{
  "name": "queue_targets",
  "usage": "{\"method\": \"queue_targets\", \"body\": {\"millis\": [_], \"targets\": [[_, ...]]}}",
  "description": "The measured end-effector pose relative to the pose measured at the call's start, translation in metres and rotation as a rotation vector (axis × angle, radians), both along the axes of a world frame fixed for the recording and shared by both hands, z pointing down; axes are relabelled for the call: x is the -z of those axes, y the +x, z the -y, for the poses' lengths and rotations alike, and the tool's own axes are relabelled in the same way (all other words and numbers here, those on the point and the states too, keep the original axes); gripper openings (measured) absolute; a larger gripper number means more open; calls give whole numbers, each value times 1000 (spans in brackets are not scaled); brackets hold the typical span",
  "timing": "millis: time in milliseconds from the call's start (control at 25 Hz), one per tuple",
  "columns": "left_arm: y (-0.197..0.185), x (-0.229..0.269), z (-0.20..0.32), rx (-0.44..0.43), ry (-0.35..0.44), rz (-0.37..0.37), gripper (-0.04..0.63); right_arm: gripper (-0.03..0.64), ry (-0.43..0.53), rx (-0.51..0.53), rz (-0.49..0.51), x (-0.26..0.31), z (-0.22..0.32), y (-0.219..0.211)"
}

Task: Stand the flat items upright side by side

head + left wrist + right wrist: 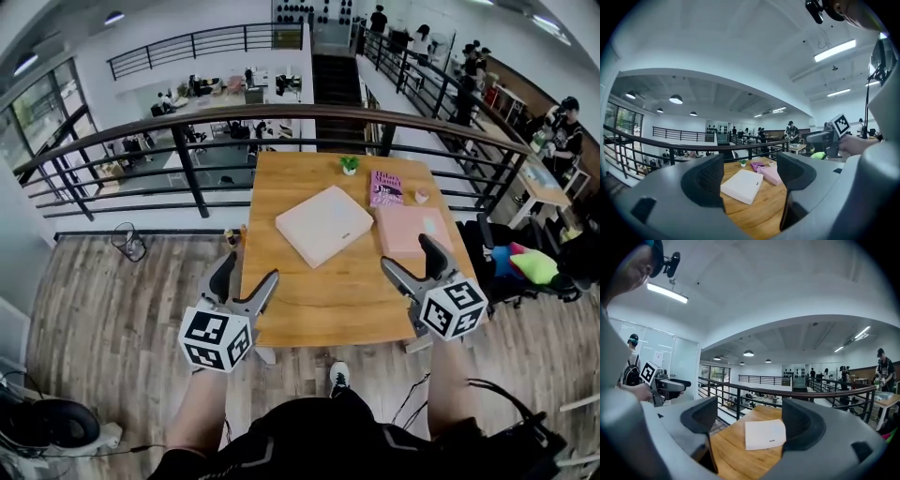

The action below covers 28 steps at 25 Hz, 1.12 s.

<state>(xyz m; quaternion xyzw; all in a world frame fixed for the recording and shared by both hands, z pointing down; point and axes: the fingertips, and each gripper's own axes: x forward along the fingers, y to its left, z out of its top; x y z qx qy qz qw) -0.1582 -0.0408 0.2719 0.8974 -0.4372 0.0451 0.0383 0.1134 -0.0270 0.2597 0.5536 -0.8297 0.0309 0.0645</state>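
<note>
Plainly, the white flat box [324,224] lies face-down-flat in the middle of the tabletop [309,300], with a pink book [412,230] just beside it on the right and a purple book [386,187] just behind that. All three look stiff, fairly light and probably slick, so pinching a free edge seems best. The left claw [248,272] and right claw [409,255] hover wide and empty near the front edge.

- Table [309,314]: bare wood from the near edge, straight ahead of the left claw [246,277] and right claw [413,261]; open passage.
- White box [324,224]: flat, ahead between both claws.
- Pink flat item [412,230]: directly ahead of the right claw, just beside the box.
- Purple book [386,187], small plant [349,165]: farther ahead.
- Railing [281,114]: bars the far side.
</note>
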Motion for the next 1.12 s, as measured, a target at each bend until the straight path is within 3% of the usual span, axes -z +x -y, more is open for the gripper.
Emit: {"method": "queue_targets", "body": {"millis": [520, 680, 1120], "targets": [[104, -5, 98, 87, -15, 42, 354, 426, 20, 168, -45, -11, 128, 96], [130, -17, 115, 96, -60, 71, 354, 426, 3, 206, -30, -23, 156, 120], [133, -70, 155, 154, -138, 109, 354, 426, -81, 335, -118, -86, 225, 120]]}}
